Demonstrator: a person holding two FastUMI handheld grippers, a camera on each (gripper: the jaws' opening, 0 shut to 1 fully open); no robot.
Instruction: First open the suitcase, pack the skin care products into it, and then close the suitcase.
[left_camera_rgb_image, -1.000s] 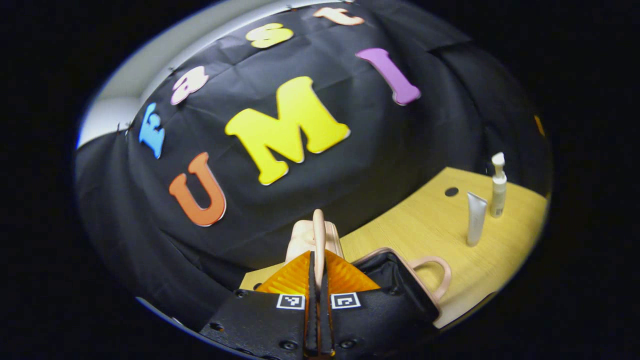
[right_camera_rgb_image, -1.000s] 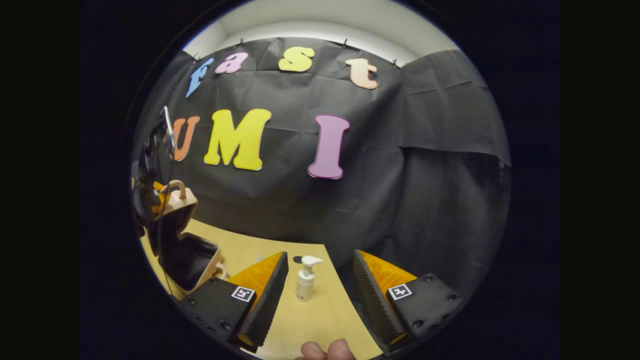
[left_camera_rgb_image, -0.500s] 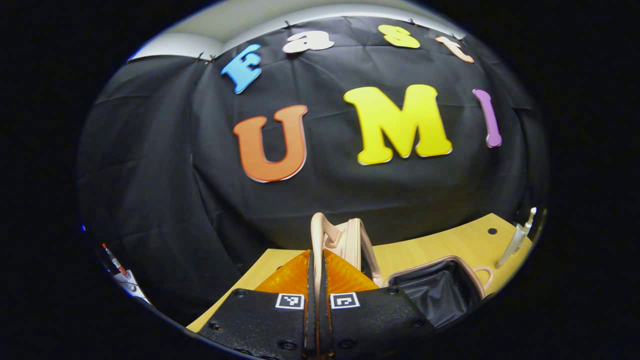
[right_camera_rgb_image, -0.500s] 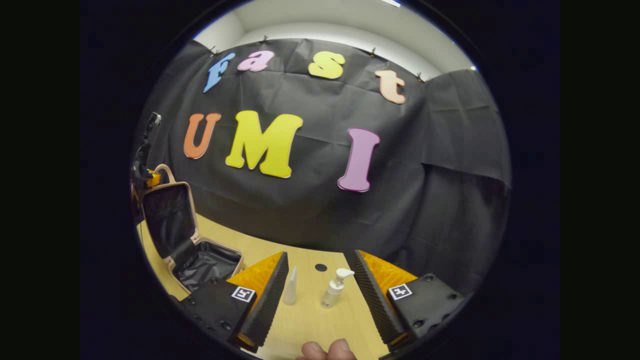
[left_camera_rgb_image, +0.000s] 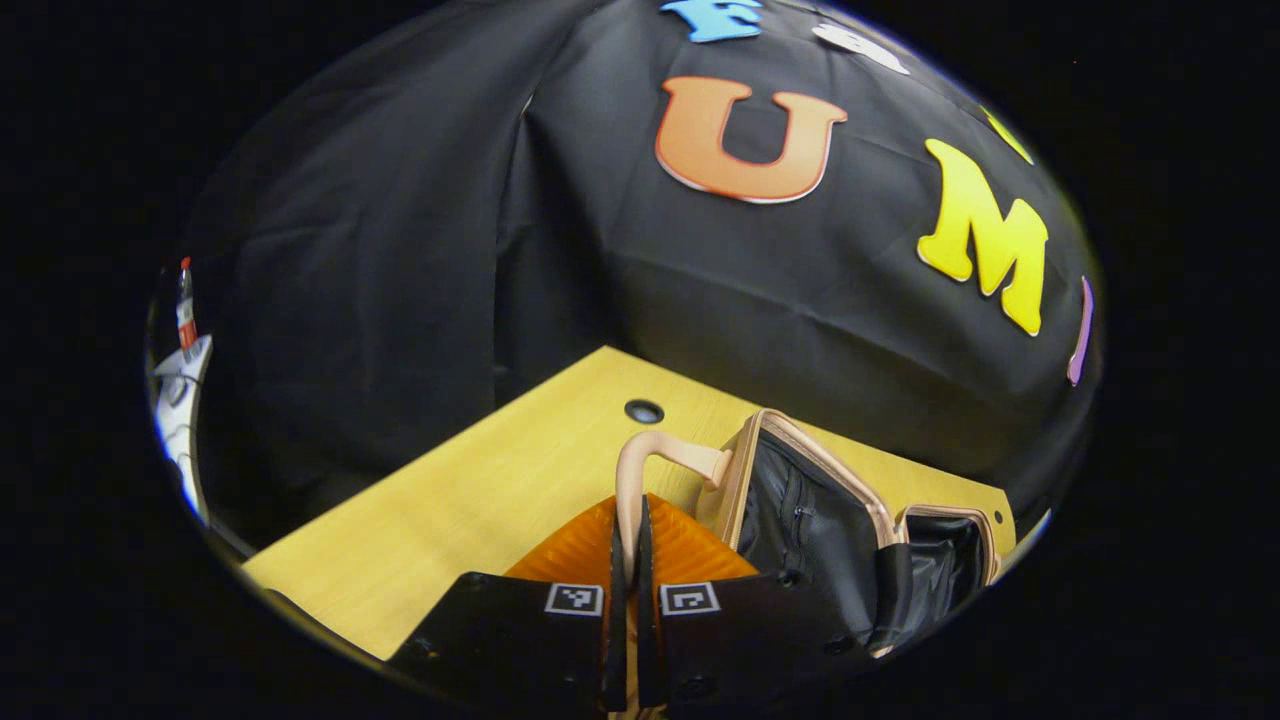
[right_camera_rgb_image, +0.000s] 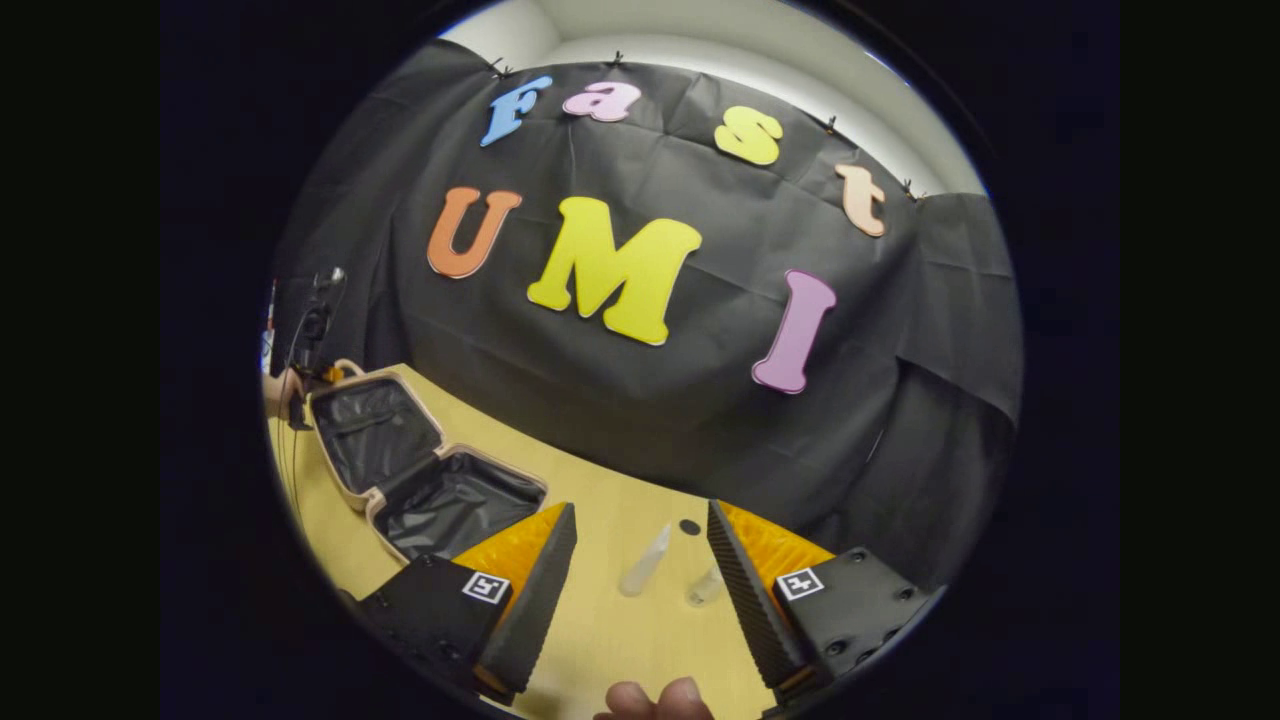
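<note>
On the yellow wooden table (right_camera_rgb_image: 600, 650) we found the suitcase (right_camera_rgb_image: 425, 475) lying open, its lid (right_camera_rgb_image: 372, 432) tipped far back and its black-lined base (right_camera_rgb_image: 455, 505) beside it, well off to the left of our right gripper (right_camera_rgb_image: 640, 590). Our left gripper (left_camera_rgb_image: 628, 560) had its two fingers pressed together on the suitcase's beige handle (left_camera_rgb_image: 650, 465), which rose from between them and bent over to the lid's rim (left_camera_rgb_image: 740, 470); in that view the lid (left_camera_rgb_image: 810, 510) stood just right of the fingers, its dark lining facing us. From the right gripper view we saw that left gripper small at the lid's far edge (right_camera_rgb_image: 335, 376), a hand (right_camera_rgb_image: 285, 385) next to it. Our right gripper hung above the table with its fingers spread wide and nothing between them. Ahead, in the gap, lay two blurred skin care items: a pale tube (right_camera_rgb_image: 645, 572) and, just right of it, a pump bottle (right_camera_rgb_image: 705, 588) close to the right finger. A fingertip (right_camera_rgb_image: 655, 698) showed at the bottom edge.
</note>
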